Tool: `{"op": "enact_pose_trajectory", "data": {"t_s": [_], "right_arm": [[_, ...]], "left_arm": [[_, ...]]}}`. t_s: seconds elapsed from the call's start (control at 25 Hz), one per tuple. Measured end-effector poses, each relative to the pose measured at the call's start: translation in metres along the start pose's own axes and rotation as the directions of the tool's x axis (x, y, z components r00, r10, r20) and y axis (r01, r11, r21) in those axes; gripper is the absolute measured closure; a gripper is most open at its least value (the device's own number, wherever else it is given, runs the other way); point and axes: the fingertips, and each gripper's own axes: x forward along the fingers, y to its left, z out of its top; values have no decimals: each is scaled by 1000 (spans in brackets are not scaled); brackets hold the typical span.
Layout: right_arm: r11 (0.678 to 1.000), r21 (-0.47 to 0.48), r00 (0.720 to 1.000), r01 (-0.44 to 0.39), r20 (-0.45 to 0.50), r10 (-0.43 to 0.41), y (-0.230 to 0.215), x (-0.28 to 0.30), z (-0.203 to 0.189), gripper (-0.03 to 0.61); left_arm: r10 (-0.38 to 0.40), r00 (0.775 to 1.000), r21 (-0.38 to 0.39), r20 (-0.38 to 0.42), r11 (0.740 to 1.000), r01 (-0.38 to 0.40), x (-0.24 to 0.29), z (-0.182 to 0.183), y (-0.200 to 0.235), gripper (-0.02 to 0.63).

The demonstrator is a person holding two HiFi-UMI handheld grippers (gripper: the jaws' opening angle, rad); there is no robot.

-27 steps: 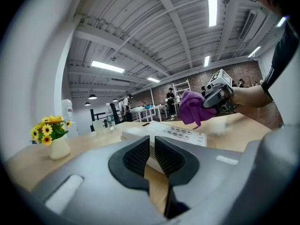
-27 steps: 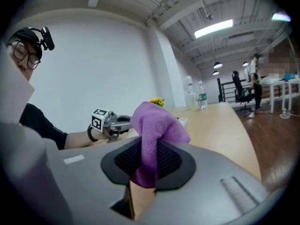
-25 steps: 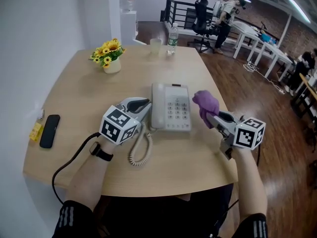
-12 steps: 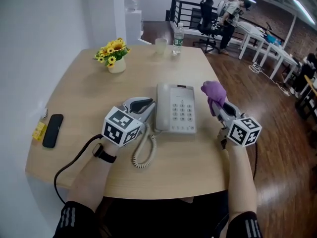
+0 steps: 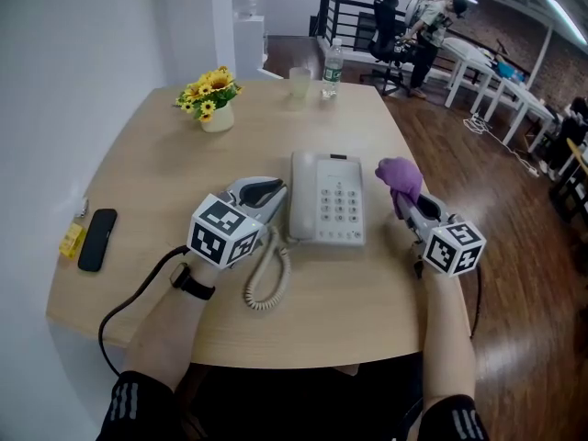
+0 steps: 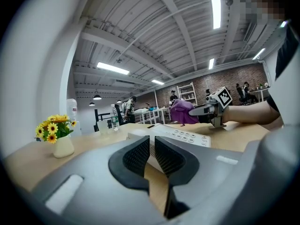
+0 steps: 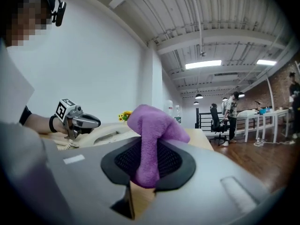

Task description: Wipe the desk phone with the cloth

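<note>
A white desk phone [image 5: 327, 211] lies mid-table, handset on its left side, coiled cord [image 5: 266, 278] trailing toward me. My left gripper [image 5: 265, 194] rests just left of the handset, jaws together with nothing between them [image 6: 153, 156]. The phone [image 6: 183, 136] shows beyond its tips. My right gripper [image 5: 408, 204] hovers off the phone's right edge, shut on a purple cloth [image 5: 400, 176] that bunches up above the pads [image 7: 152, 132]. The cloth is apart from the phone. From the right gripper view I see the left gripper [image 7: 86, 122] and phone [image 7: 108, 134].
A vase of yellow flowers [image 5: 213, 108] stands at the back left. A cup [image 5: 299, 83] and a water bottle [image 5: 333, 67] stand at the far edge. A black mobile [image 5: 96, 239] and a yellow item [image 5: 67, 242] lie at the left edge. A black cable [image 5: 129, 306] hangs off the front.
The right gripper with the cloth has drifted a little farther back and right of the phone. The left gripper has stayed beside the handset.
</note>
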Motion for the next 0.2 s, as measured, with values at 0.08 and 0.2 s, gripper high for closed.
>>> {"op": "enact_pose_trajectory", "data": {"t_s": [0.08, 0.2], "right_arm": [[1000, -21, 1000, -8, -4, 8, 2, 2, -2, 505], [1000, -10, 1000, -27, -6, 27, 6, 4, -3, 505]], "left_arm": [[0, 1000, -1, 1, 1000, 0, 0, 0, 0, 586], [-3, 1000, -1, 0, 1000, 3, 0, 0, -1, 586]]}}
